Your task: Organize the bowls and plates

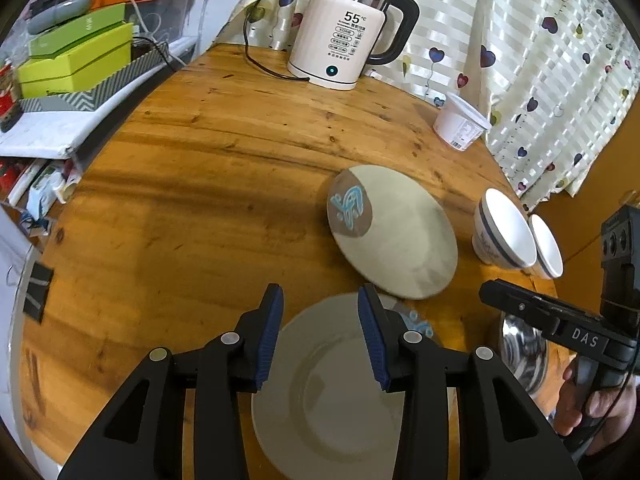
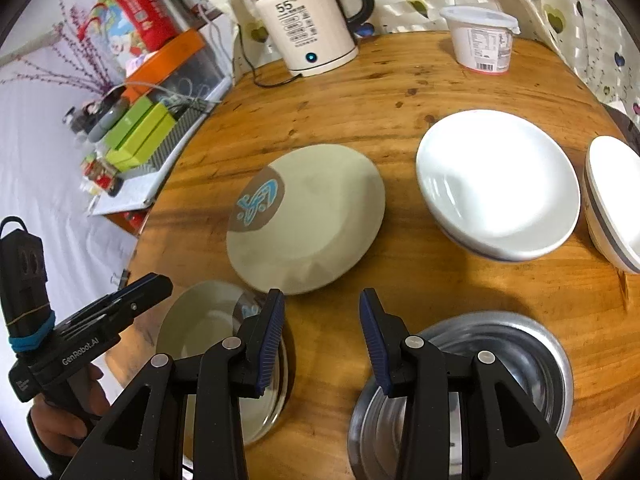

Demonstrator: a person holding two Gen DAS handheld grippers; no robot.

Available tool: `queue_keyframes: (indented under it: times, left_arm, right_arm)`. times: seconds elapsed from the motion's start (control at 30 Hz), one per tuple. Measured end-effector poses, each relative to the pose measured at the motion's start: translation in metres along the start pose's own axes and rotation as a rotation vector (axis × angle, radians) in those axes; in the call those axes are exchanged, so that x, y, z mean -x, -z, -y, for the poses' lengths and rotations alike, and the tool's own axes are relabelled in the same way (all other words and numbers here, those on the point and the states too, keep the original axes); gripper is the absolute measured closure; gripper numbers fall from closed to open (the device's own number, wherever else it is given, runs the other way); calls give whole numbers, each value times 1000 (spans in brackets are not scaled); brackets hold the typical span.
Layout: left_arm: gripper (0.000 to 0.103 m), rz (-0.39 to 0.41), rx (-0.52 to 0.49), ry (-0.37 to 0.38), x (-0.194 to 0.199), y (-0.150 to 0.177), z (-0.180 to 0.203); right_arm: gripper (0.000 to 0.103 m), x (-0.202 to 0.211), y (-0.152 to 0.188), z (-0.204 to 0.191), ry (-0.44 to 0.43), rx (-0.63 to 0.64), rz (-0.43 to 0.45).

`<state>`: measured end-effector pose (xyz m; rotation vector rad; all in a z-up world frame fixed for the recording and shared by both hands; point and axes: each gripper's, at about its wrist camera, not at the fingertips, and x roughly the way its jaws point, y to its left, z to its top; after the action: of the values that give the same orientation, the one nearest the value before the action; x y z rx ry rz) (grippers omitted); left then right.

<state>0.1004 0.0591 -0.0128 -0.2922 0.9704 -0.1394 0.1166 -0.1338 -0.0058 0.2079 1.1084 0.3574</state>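
Note:
A beige plate (image 1: pixel 324 400) with a blue motif at its rim lies flat near the table's front edge. My left gripper (image 1: pixel 320 296) hovers above its far rim, open, with nothing between the blue pads. A second beige plate (image 1: pixel 392 232) (image 2: pixel 308 220), with a brown patch and blue motif, lies further in. Two white bowls (image 1: pixel 504 232) (image 1: pixel 546 246) stand at the right. My right gripper (image 2: pixel 320 298) is open above bare wood, between the near plate (image 2: pixel 208 344) and a steel bowl (image 2: pixel 500 360). A wide white bowl (image 2: pixel 496 184) sits beyond.
The round wooden table (image 1: pixel 200 200) carries a cream electric kettle (image 1: pixel 344 36) with its cord at the back and a white lidded tub (image 1: pixel 460 122) by the heart-patterned curtain. Green boxes (image 1: pixel 76 56) and clutter sit on a shelf at the left. A hand (image 1: pixel 592 404) holds the right gripper.

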Motion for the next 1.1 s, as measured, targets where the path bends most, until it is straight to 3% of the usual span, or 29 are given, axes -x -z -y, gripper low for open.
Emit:
queue_keyframes:
  times: [0.53, 1.1]
  left_arm:
    - [63, -76, -30, 32, -51, -40, 6]
    - [63, -125, -61, 47, -82, -52, 12]
  right_arm:
    - [64, -28, -26, 9, 26, -68, -28]
    - [64, -48, -39, 16, 56, -93, -60]
